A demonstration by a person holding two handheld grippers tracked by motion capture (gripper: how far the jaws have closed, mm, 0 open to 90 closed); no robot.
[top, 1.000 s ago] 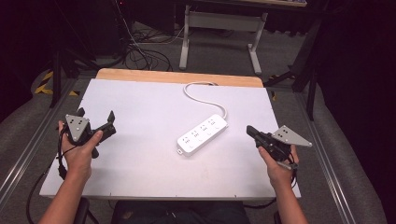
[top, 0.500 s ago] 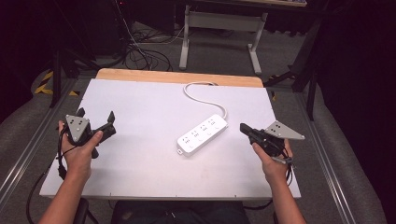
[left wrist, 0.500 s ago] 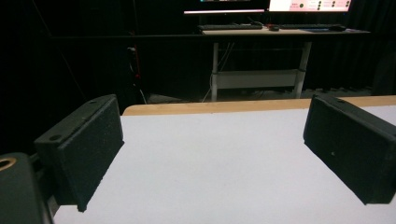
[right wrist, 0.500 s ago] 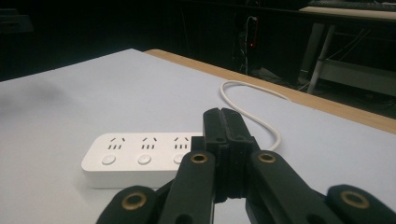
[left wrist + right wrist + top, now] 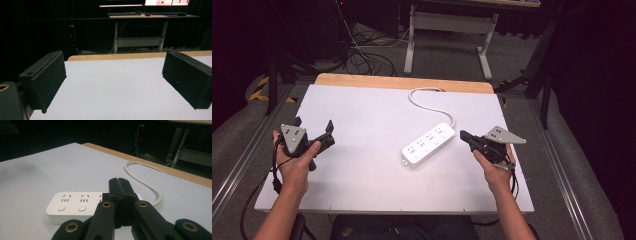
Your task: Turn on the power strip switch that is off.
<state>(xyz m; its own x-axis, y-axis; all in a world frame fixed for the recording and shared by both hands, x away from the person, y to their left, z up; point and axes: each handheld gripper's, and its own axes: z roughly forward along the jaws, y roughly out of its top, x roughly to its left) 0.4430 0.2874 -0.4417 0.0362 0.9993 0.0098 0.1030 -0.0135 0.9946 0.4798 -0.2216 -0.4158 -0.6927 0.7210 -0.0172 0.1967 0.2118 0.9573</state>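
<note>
between the right gripper (image 5: 466,137) and the near end of the white power strip (image 5: 429,144) only a short stretch of bare table remains; its jaws are pressed flat together, holding nothing, and in the right gripper view that closed tip (image 5: 118,183) points straight at the strip's cord end (image 5: 75,206). judging from this, the step in hand is the approach to the strip. to do it well, the jaws would need to part before they arrive, wide enough to straddle the strip's narrow width, and come in low and square to its long sides so the pads land on the plain walls rather than on the sockets or the round buttons. the strip lies diagonally near the middle of the white table (image 5: 362,185), so the wrist should turn to match that slant.

the left gripper (image 5: 314,134) waits well apart at the left edge, jaws wide and empty; its pads (image 5: 47,80) frame bare tabletop. it could steady the far end if the strip slides.

the white cord (image 5: 427,97) loops from the strip's far right end toward the wooden back edge (image 5: 402,82), close to the right gripper's line of approach; it may drag or snag when the strip is moved. nothing else lies on the table; a desk frame (image 5: 447,30) and floor cables (image 5: 362,55) stand beyond.
</note>
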